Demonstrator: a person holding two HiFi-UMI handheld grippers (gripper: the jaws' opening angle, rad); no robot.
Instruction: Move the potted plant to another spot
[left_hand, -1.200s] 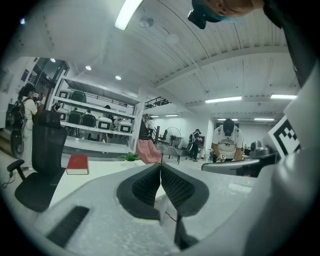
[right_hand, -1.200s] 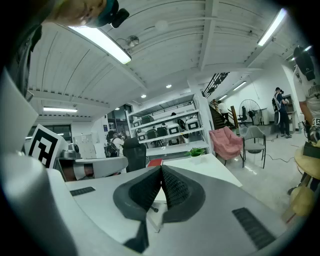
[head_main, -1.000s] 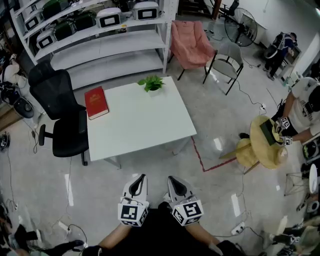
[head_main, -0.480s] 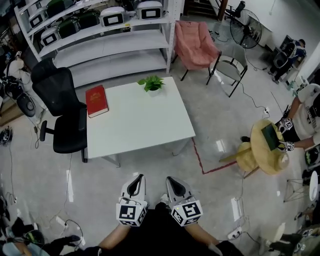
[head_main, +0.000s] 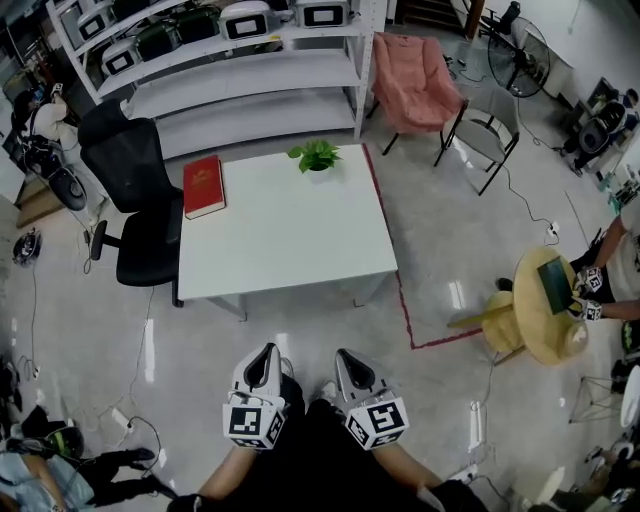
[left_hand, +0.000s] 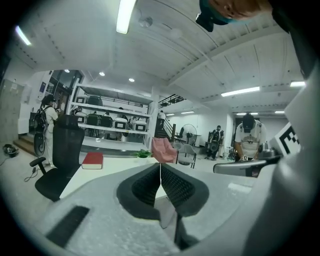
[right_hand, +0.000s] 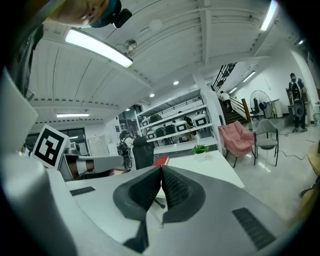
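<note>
A small green potted plant (head_main: 317, 157) stands near the far edge of a white table (head_main: 290, 240); it also shows as the plant (left_hand: 144, 153) in the left gripper view and the plant (right_hand: 200, 148) in the right gripper view. My left gripper (head_main: 264, 361) and right gripper (head_main: 350, 364) hang side by side low in the head view, well short of the table. Both are shut with nothing between the jaws: left gripper (left_hand: 160, 167), right gripper (right_hand: 161, 170).
A red book (head_main: 203, 186) lies on the table's far left corner. A black office chair (head_main: 135, 200) stands left of the table, white shelving (head_main: 230, 70) behind it, a pink armchair (head_main: 412, 68) and grey chair (head_main: 492, 138) at the back right. A person (head_main: 615, 270) sits by a round yellow table (head_main: 542, 290) at right.
The head view has shifted: table and plant sit slightly lower and more to the right in the picture. Both grippers stay shut and low, the left one a little further left.
</note>
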